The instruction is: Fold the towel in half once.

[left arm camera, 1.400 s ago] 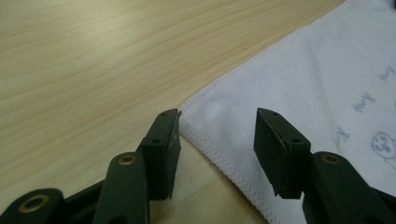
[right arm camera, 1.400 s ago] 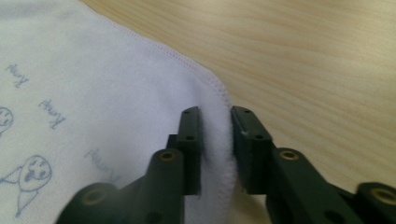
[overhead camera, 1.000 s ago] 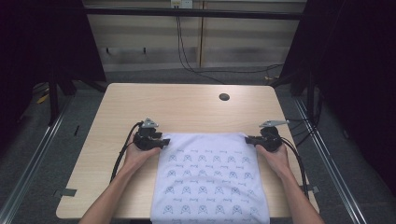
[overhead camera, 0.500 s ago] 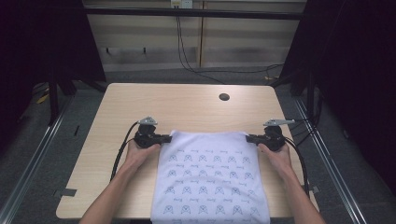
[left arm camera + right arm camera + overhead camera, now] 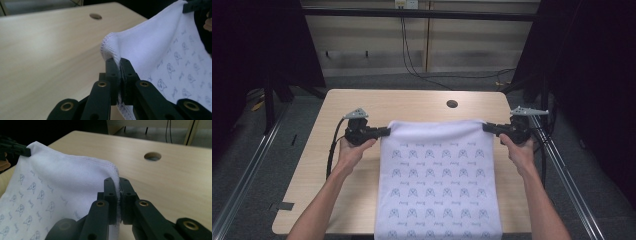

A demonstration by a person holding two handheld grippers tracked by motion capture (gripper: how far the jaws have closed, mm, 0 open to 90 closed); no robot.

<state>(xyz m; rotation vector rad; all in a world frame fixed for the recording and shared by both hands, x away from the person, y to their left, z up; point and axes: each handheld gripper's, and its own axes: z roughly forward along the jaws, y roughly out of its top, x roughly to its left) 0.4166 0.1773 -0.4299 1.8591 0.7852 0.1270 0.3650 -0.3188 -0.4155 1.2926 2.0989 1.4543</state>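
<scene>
The left gripper (image 5: 384, 132) is clamped on one far corner of the white printed cloth (image 5: 439, 175), the right gripper (image 5: 487, 127) on the other, each pinching the stitched hem. The far edge is raised taut between them; the rest drapes over the near table (image 5: 362, 100) edge. Judging by this, a fold seems underway: next, carry both corners evenly. Soft, thin fabric on smooth pale wood with a round hole (image 5: 452, 104).

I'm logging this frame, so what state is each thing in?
Left tongs: shut on the cloth's corner.
Right tongs: shut on the other far corner.
Cloth: far edge lifted, stretched between them, near end hanging over the table edge.
</scene>
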